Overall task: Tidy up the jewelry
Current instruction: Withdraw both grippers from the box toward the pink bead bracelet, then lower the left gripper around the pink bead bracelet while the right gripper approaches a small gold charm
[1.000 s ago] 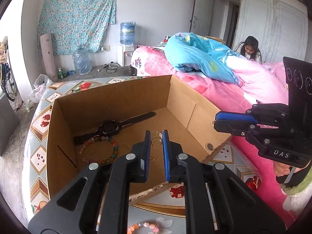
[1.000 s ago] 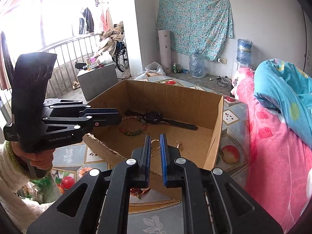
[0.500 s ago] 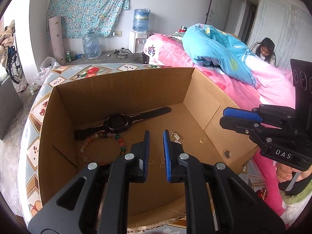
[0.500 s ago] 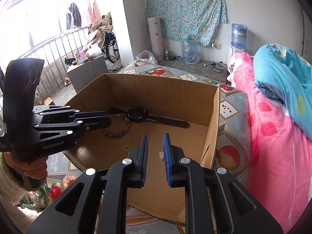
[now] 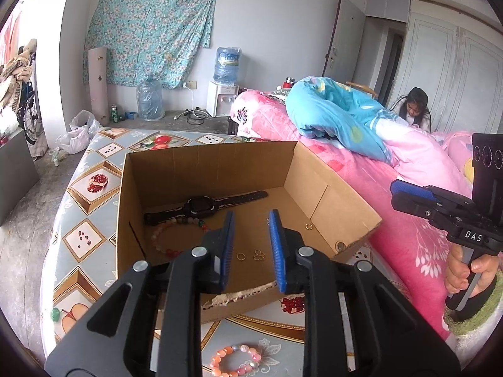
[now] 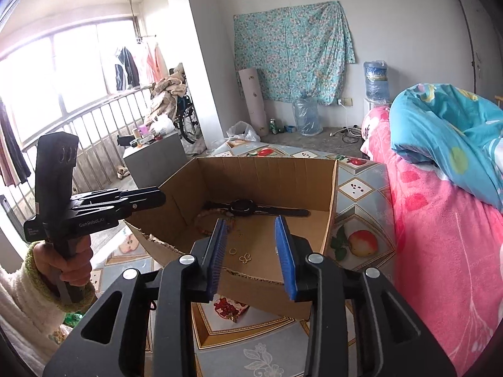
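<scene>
step: drop done, both my grippers empty above the open brown cardboard box (image 5: 314, 185)
left gripper (image 5: 251, 245): jaws opening, nothing between
right gripper (image 6: 254, 248): jaws opening, nothing between
in box: black wristwatch (image 5: 201, 205), multicolour bead bracelet (image 5: 176, 235), small gold rings (image 5: 240, 256)
left out: pink-orange bead bracelet (image 5: 235, 361) on the fruit-print worktop (image 5: 91, 238)
next: lower onto it, pinch, carry to box
</scene>
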Motion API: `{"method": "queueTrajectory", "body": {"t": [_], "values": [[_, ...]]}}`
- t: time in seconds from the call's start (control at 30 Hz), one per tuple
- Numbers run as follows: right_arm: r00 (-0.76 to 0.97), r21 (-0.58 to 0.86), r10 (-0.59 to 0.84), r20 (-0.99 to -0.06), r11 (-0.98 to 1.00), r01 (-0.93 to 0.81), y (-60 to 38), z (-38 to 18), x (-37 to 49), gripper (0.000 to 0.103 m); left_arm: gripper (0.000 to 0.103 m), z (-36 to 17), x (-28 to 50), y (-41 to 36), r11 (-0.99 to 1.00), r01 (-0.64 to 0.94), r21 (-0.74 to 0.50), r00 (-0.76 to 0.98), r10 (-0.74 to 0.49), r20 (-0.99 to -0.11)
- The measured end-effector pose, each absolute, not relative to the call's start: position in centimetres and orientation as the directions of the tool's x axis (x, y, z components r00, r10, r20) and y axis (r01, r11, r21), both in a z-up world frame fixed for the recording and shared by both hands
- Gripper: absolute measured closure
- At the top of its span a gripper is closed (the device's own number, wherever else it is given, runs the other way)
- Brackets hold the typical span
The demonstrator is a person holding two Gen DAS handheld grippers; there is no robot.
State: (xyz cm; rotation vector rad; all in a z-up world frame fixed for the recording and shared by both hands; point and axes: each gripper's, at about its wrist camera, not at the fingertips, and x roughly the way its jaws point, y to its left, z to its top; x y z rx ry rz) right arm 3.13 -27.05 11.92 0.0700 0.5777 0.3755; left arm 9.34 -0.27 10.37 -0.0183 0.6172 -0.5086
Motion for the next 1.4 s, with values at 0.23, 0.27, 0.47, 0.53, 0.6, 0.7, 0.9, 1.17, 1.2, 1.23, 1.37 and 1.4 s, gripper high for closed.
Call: {"method": "queueTrajectory", "body": {"t": [0.23,0.27,0.47,0.53,0.6,0.7,0.9,1.17,1.2,1.23,1.37,1.4], "values": [[0.754,0.195,0.39,-0.529,0.92,-0.339,-26.5,10.0,-1.4,0.06,0.077,9.7,4.4,1.3,0.851,0.503,-0.149,0.682,-0.497,-0.536],[0.745,0.204,0.39,-0.542,0.92,-0.334,-26.4,9.3,-1.7,0.06,0.077,9.4,4.0,1.4,0.848,0.506,-0.157,0.675,-0.503,-0.54],[0.688,0.286,0.395,-0.609,0.918,-0.273,-26.2,4.8,-2.3,0.06,0.077,5.8,2.3,1.2,0.823,0.521,-0.228,0.581,-0.537,-0.611],[0.676,0.307,0.389,-0.626,0.92,-0.245,-26.2,3.5,-2.2,0.06,0.077,4.1,2.2,0.7,0.824,0.517,-0.232,0.549,-0.528,-0.648],[0.666,0.317,0.382,-0.641,0.922,-0.223,-26.2,2.4,-2.1,0.06,0.077,2.6,2.1,0.3,0.829,0.512,-0.225,0.527,-0.51,-0.68],[0.654,0.333,0.386,-0.651,0.919,-0.21,-26.0,1.4,-2.0,0.06,0.077,0.6,2.3,-0.4,0.849,0.498,-0.175,0.526,-0.456,-0.718],[0.645,0.31,0.376,-0.665,0.925,-0.219,-24.9,0.6,-1.4,0.06,0.077,-1.5,2.9,-0.8,0.878,0.468,-0.097,0.543,-0.373,-0.752],[0.639,0.208,0.336,-0.692,0.941,-0.269,-22.7,-0.3,0.3,0.063,0.077,-2.8,3.2,-1.1,0.892,0.451,-0.039,0.555,-0.315,-0.77],[0.637,0.193,0.326,-0.698,0.943,-0.27,-22.5,-0.5,0.6,0.067,0.077,-2.9,3.1,-1.2,0.891,0.453,-0.031,0.559,-0.311,-0.769],[0.637,0.183,0.321,-0.701,0.944,-0.274,-22.3,-0.7,0.9,0.069,0.077,-2.9,3.0,-1.2,0.89,0.455,-0.024,0.563,-0.308,-0.767],[0.623,0.162,0.311,-0.718,0.945,-0.285,-21.7,-1.6,2.3,0.072,0.077,-2.9,2.9,-1.6,0.889,0.458,0.003,0.576,-0.295,-0.762],[0.62,0.159,0.308,-0.722,0.945,-0.285,-21.7,-1.7,2.6,0.073,0.077,-2.9,2.9,-1.6,0.889,0.458,0.007,0.579,-0.293,-0.761]]}}
